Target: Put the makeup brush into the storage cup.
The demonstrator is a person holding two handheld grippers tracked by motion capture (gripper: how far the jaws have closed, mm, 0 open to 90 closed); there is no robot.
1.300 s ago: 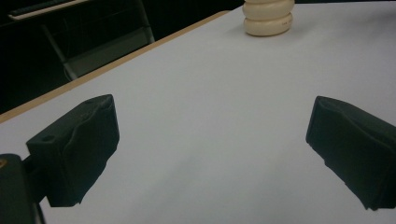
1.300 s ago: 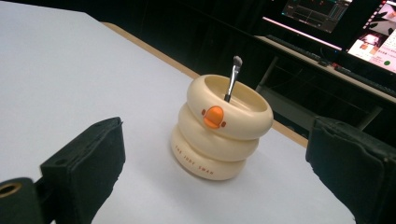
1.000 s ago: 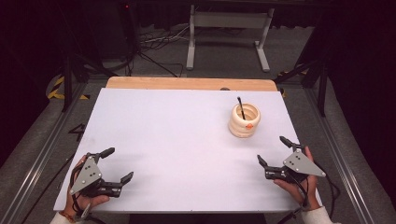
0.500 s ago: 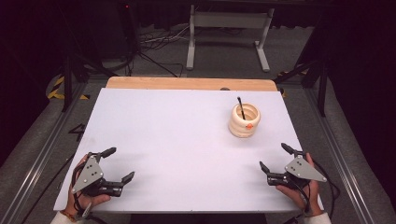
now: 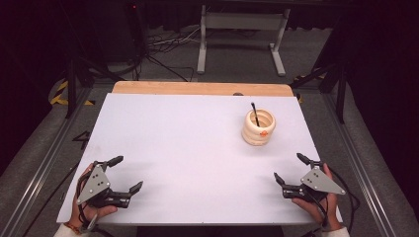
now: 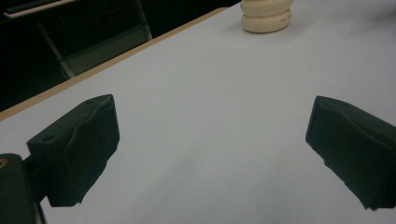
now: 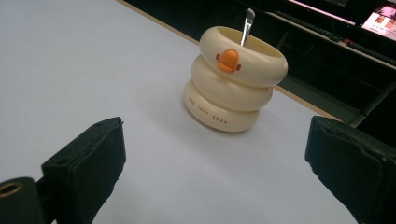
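The left gripper (image 5: pixel 123 174) sits low over the near left corner of the white table (image 5: pixel 188 148), held in the person's left hand (image 5: pixel 86 210). Its jaws are spread wide with nothing between them. In the left gripper view the same gripper (image 6: pixel 210 154) shows bare white table in the gap between the jaws, and the cream holder (image 6: pixel 266 16) stands far ahead of them, a little toward the right-hand jaw, well apart from both.

Farther right in the high view, the cream holder (image 5: pixel 258 128) stands upright on the table, a stack of three rounded rings with a small orange mark on its upper ring. A thin dark-handled tool (image 5: pixel 255 114) leans inside it, its end rising above the rim.

The right gripper (image 5: pixel 291 170) rests over the near right corner of the table, held in the person's right hand (image 5: pixel 316 210). Its jaws also stand wide apart and grip nothing. From the right gripper view, the gripper (image 7: pixel 212 168) points toward the holder (image 7: pixel 236 79), which stands ahead of the jaws and roughly between their lines, nearer than it is to the left gripper but clear of both jaws. The tool (image 7: pixel 247 25) shows there as a slim metal stem slanting up out of the holder's opening.
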